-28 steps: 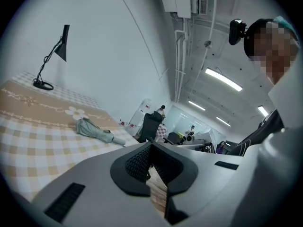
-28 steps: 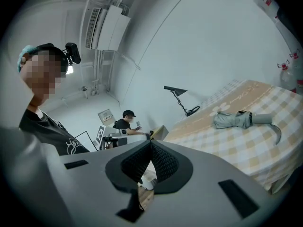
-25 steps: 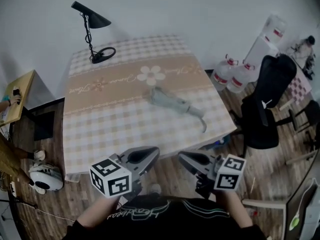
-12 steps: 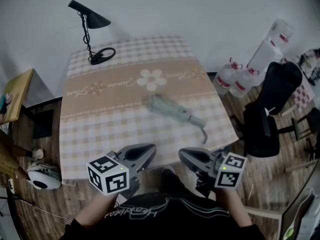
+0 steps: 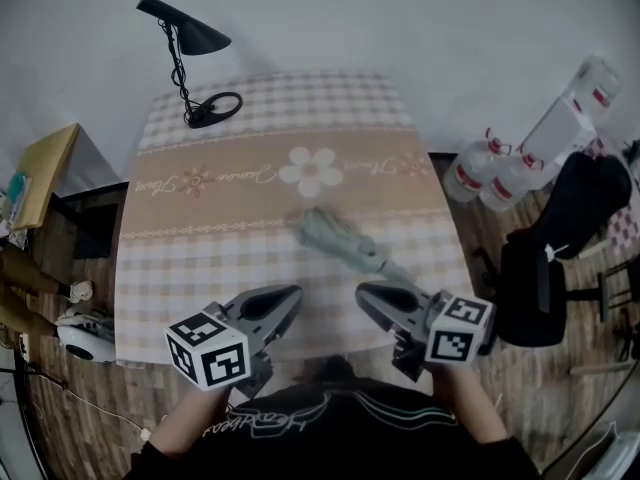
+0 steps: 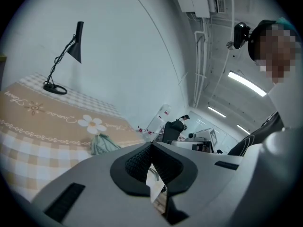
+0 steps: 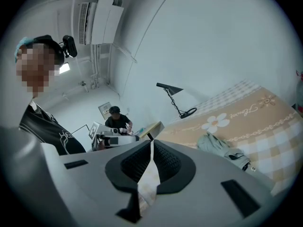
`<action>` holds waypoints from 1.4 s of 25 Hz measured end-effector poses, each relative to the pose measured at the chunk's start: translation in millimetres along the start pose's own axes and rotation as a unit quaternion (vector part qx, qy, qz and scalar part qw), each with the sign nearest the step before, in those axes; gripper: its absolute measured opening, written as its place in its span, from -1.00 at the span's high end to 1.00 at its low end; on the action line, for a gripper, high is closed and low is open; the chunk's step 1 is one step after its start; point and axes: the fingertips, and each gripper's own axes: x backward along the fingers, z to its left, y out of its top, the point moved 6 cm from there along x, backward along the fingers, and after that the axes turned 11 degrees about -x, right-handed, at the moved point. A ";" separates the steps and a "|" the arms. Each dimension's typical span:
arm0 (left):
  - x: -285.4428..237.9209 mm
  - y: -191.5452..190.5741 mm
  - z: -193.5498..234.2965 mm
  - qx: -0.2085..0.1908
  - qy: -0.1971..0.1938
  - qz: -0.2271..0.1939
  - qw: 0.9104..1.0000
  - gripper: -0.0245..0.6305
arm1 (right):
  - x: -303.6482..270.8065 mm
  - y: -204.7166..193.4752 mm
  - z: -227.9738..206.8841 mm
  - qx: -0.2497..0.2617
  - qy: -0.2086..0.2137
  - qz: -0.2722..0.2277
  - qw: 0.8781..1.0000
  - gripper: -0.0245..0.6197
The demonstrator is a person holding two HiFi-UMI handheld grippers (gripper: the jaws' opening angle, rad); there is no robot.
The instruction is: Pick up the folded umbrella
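Note:
The folded umbrella (image 5: 338, 240) is pale grey-green and lies slantwise on the checked tablecloth (image 5: 200, 258), right of the table's middle, below a printed flower. Its lower end runs behind my right gripper. My left gripper (image 5: 292, 295) hovers over the table's near edge, left of the umbrella, jaws together and empty. My right gripper (image 5: 364, 292) is beside it, just short of the umbrella's near end, jaws together and empty. The umbrella (image 6: 101, 144) shows left of the jaws in the left gripper view. In the right gripper view the umbrella (image 7: 223, 148) lies to the right.
A black desk lamp (image 5: 186, 40) stands at the table's far left corner. Water bottles (image 5: 470, 174) and a black office chair (image 5: 560, 248) are on the floor to the right. A small wooden table (image 5: 45, 173) is at the left. Another person sits far off (image 7: 115, 118).
Both grippers have moved forward from in front of the table to over its near edge. The umbrella is now close ahead of them and has not moved on the cloth.

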 end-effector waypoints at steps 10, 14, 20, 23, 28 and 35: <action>-32.0 6.3 33.9 0.031 0.035 0.002 0.999 0.93 | -17.7 31.9 -80.7 0.036 -0.055 0.079 0.995 0.79; -38.2 5.6 45.5 0.043 0.047 0.007 0.998 0.93 | -29.9 32.3 -103.5 0.053 -0.061 0.110 0.991 0.56; -39.2 -0.3 61.5 0.060 0.069 0.016 0.996 0.93 | -54.1 19.2 -139.0 0.128 -0.108 0.190 0.967 0.31; -36.9 -4.4 68.8 0.070 0.080 0.019 0.994 0.93 | -66.6 12.5 -152.1 0.158 -0.127 0.223 0.953 0.10; -36.3 -10.7 78.1 0.083 0.092 0.022 0.992 0.93 | -82.1 8.0 -175.9 0.180 -0.152 0.243 0.941 0.01; -38.9 -16.3 86.7 0.094 0.101 0.031 0.990 0.93 | -99.2 -7.9 -205.1 0.199 -0.177 0.308 0.913 -0.21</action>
